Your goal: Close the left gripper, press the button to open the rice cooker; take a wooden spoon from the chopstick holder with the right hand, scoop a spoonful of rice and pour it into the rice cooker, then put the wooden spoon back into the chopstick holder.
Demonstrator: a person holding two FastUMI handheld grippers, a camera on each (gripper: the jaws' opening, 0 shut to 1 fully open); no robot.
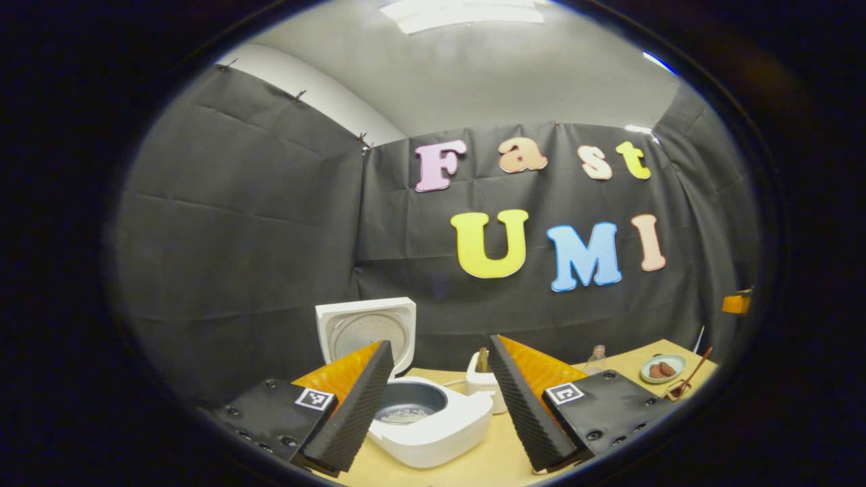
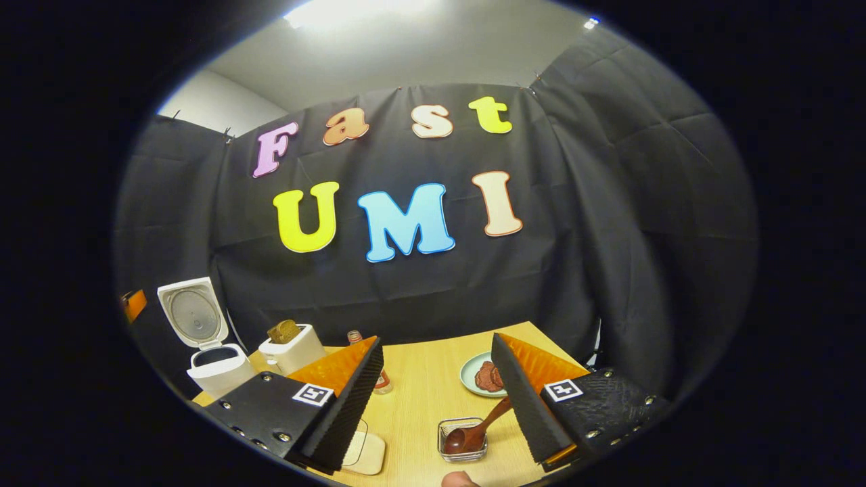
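The white rice cooker (image 1: 433, 429) stands with its lid (image 1: 365, 328) raised, and white grains lie in the grey pot (image 1: 409, 406). My left gripper (image 1: 440, 406) hangs open just in front of it, holding nothing. The same cooker (image 2: 216, 368) shows far left in the right gripper view. Beside it stands the white chopstick holder (image 2: 292, 348) with a wooden piece sticking out. The wooden spoon (image 2: 473, 433) rests with its bowl in a small glass dish (image 2: 463, 443); its handle runs up behind one finger of my right gripper (image 2: 440, 406), which is open and empty.
A plate (image 2: 470, 382) with brown pieces sits at the back right of the wooden table (image 2: 419, 379). A small bottle (image 2: 382, 385) stands partly behind my right gripper's other finger. A pale flat pad (image 2: 365, 453) lies near the front edge. A fingertip (image 2: 460, 479) shows at the bottom.
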